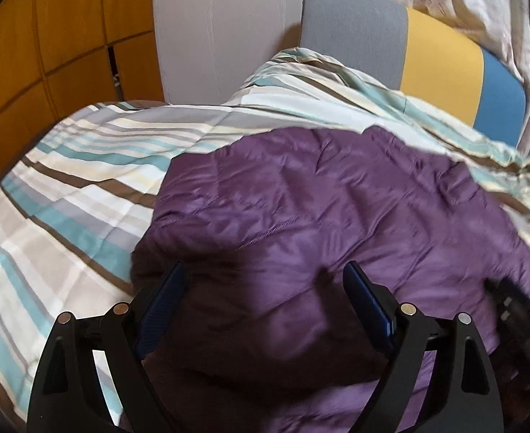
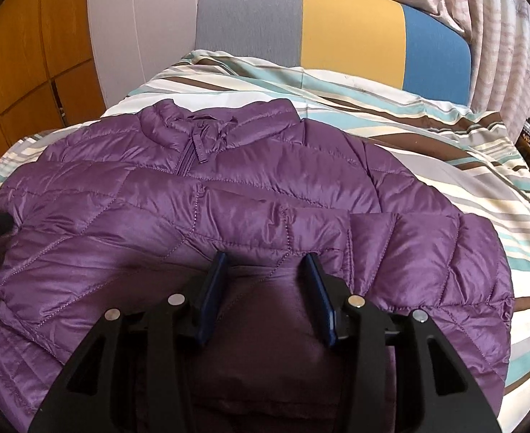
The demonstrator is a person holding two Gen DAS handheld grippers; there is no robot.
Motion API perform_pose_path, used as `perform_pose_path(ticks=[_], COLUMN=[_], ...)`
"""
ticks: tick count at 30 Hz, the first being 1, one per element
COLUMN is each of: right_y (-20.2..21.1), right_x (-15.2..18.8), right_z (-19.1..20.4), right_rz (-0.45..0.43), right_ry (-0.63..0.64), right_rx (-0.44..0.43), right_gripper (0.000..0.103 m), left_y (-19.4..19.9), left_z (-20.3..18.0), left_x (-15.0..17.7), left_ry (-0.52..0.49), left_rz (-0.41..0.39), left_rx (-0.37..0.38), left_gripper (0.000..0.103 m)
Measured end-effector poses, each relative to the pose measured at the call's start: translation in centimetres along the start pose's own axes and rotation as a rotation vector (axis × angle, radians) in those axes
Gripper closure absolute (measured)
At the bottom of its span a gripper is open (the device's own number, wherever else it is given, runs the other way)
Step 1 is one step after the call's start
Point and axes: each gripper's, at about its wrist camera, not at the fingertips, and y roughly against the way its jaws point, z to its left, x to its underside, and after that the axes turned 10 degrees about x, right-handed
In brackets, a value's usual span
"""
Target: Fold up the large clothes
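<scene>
Just puffy purple quilted jacket (image 2: 229, 195), zipped.

Jacket (image 2: 229, 195) was glossy purple, quilted in stitched diagonal panels, with a matching purple zip and collar. Duvet cover (image 2: 391, 108) beneath it was striped: white, cream, teal, grey, thin brown bands. Headboard (image 2: 351, 29) came in three blocks: grey, mustard yellow, blue. Curtain (image 2: 499, 36) was pale pink with a faint star motif. Wardrobe (image 1: 48, 36) was orange-brown wood. Both grippers had black frames and dark blue pads (image 2: 212, 288).

Left tool (image 1: 265, 270) fingers spread wide, right tool (image 2: 266, 259) fingers parted, both empty
</scene>
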Motion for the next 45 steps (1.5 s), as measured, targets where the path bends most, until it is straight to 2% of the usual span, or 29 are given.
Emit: perform_pose_path(ticks=[1,4,5,7,9,11,15,16,17,19,21,23,27,32,37,39,40,41,42,43,44,45], right_y=[0.1,0.1,0.0,0.1,0.1,0.0,0.1,0.2,0.5,1.6,2.7,3.2,2.7,-1.5,-6.2,-8.8,-10.4,-11.0,-11.3,-11.3,-11.0,-10.5], right_x=[0.0,0.1,0.1,0.1,0.1,0.1,0.1,0.0,-0.1,-0.4,-1.0,-1.9,-5.2,-9.0,-11.4,-11.8,-11.8,-11.7,-11.6,-11.4,-11.2,-11.0], right_z=[0.0,-0.2,-0.2,-0.2,-0.1,-0.2,-0.3,-0.5,-0.9,-1.9,-2.6,-3.4,-4.6,-4.6,-6.2,-6.2,-6.0,-5.8,-5.6,-5.3,-5.1,-5.0], right_rz=[-0.001,-0.001,0.000,-0.003,-0.005,-0.004,0.001,0.003,0.004,-0.017,-0.056,-0.083,-0.099,-0.001,0.078,0.145,0.191,0.198,0.180,0.163,0.148,0.129], right_ry=[0.000,-0.009,-0.010,-0.008,-0.006,-0.008,-0.008,-0.013,-0.025,-0.031,-0.012,-0.021,-0.056,-0.011,-0.043,-0.022,-0.003,0.022,0.059,0.087,0.101,0.103], right_rx=[0.000,-0.011,-0.013,-0.012,-0.014,-0.018,-0.024,-0.036,-0.073,-0.138,-0.136,-0.135,-0.095,-0.007,0.006,-0.016,-0.042,-0.033,-0.018,-0.018,-0.027,-0.023], right_gripper=[0.059,0.059,0.059,0.059,0.059,0.058,0.058,0.055,0.044,0.038,0.038,0.039,0.040,0.041,0.039,0.035,0.027,0.024,0.026,0.041,0.062,0.074], left_y=[-0.3,-2.1,-3.3,-4.8,-5.6,-5.7,-5.4,-4.9,-4.1,-2.6,-1.0,0.4,-0.7,-5.9,-11.5,-13.1,-13.7,-13.9,-14.0,-14.0,-14.0,-13.8], left_z=[0.0,0.8,1.4,2.1,2.1,2.4,2.8,2.9,2.9,2.5,2.2,1.7,-1.5,-5.9,-5.8,-5.0,-4.7,-4.6,-4.5,-4.6,-4.4,-4.1], left_x=[-0.6,-2.0,-2.3,-2.1,-1.2,-1.0,-1.3,-1.3,-1.3,-1.2,-1.4,-2.6,-6.8,-10.1,-10.8,-10.3,-9.8,-9.4,-8.9,-8.7,-8.6,-8.5], left_ry=[0.013,0.048,0.056,0.038,-0.016,-0.002,-0.001,-0.006,-0.023,-0.044,-0.042,-0.040,-0.087,-0.203,-0.159,-0.129,-0.123,-0.126,-0.132,-0.132,-0.122,-0.105], left_rz=[0.003,0.012,0.030,0.039,0.010,0.001,-0.002,0.003,0.010,-0.005,-0.044,-0.101,-0.108,-0.005,0.098,0.121,0.120,0.104,0.083,0.074,0.068,0.059], left_rx=[-0.008,-0.073,-0.093,-0.093,-0.086,-0.074,-0.059,-0.050,-0.057,-0.077,-0.076,-0.045,-0.013,-0.022,-0.072,-0.075,-0.073,-0.074,-0.071,-0.068,-0.061,-0.053], left_gripper=[0.015,0.026,0.026,0.026,0.026,0.026,0.022,0.017,0.013,0.012,0.012,0.012,0.012,0.019,0.022,0.022,0.020,0.018,0.017,0.015,0.014,0.013])
